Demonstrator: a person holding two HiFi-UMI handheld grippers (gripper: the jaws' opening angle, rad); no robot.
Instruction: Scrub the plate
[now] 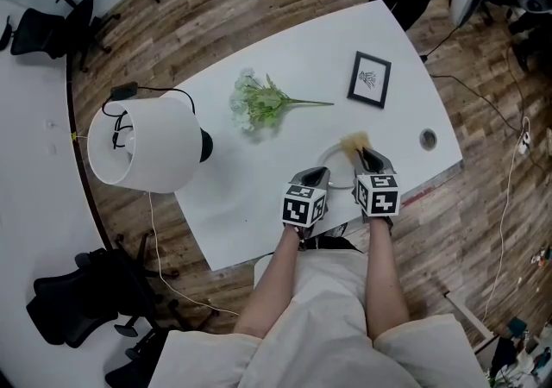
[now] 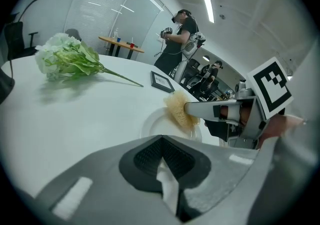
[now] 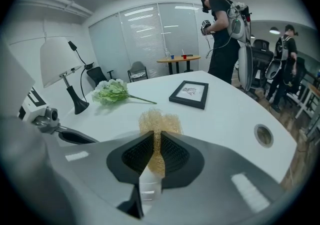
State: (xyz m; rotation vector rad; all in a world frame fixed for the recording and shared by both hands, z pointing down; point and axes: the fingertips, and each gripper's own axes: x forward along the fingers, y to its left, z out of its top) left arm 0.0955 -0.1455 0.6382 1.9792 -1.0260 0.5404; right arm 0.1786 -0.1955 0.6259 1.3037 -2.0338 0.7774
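A white plate lies near the table's front edge. My left gripper reaches it from the left, jaws shut, with a white strip between the pads that looks like the plate's near rim. A tan, fuzzy scrubber sticks out of my right gripper, which is shut on it. The scrubber rests over the plate's far right part. The plate's near rim is hidden under the jaws.
On the white table stand a lamp with a white shade, a bunch of pale green flowers and a black picture frame. A cable hole sits at the right. People stand beyond the table.
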